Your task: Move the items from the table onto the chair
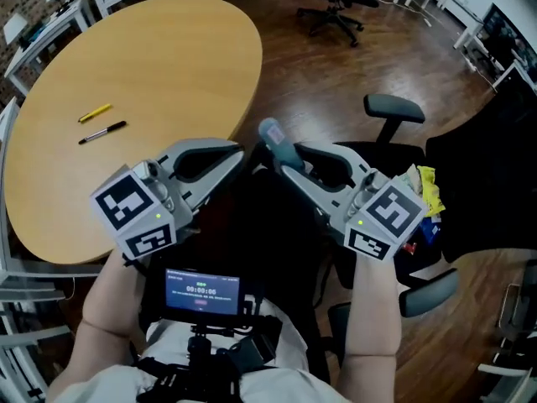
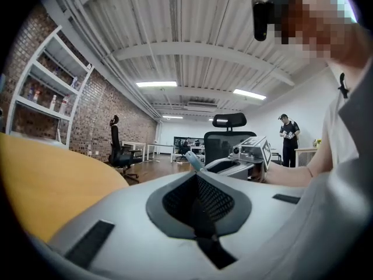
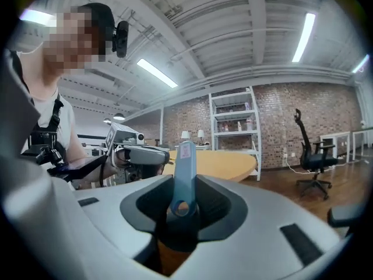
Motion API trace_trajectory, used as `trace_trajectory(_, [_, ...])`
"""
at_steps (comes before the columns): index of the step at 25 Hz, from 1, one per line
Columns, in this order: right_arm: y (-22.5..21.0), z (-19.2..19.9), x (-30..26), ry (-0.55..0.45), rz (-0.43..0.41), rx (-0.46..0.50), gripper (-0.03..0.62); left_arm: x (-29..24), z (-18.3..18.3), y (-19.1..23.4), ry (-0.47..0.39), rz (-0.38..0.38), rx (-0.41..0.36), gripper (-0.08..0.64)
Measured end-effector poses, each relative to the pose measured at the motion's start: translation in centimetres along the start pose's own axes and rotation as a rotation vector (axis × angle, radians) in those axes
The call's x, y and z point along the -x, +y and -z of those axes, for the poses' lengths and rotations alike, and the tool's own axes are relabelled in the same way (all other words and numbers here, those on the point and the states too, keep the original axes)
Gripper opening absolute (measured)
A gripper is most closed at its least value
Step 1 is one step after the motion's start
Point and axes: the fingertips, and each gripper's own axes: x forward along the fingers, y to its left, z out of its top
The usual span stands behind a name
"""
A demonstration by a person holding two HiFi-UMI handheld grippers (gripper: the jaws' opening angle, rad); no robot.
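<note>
Looking from the left: the round table (image 1: 168,57) holds a yellow marker (image 1: 95,113) & a black pen (image 1: 102,132), lying near each other at its left side, far from both tools.

Your left gripper (image 1: 240,154) hangs just off the table's near right edge. Its jaws are pressed together w/ nothing between them.

Just right of it, your right gripper (image 1: 285,164) pinches a slim blue stick (image 1: 273,137) by its lower end. The stick points up out of the jaws, in the air over the floor, betw. table and chair.

At far right the chair (image 1: 394,107) has a small pile on its seat, incl. something yellow (image 1: 428,187); I can't make out the rest.

My read: you're mid-carry w/ the blue stick, so the step in hand is the drop-off. The next move calls for swinging the right gripper right, past the armrest, lowering it over a bare bit of seat beside the pile, then spreading the jaws low so the stick doesn't roll off. After that, the marker & pen on the table are the ones left to fetch.
</note>
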Motion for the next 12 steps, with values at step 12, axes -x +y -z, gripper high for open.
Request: trace_trajectory(12, [-0.1,0.2,0.9,0.048,0.035,-0.067,0.123,-1.2,-0.3,-0.5,-0.064,0.008,-0.006,0.021])
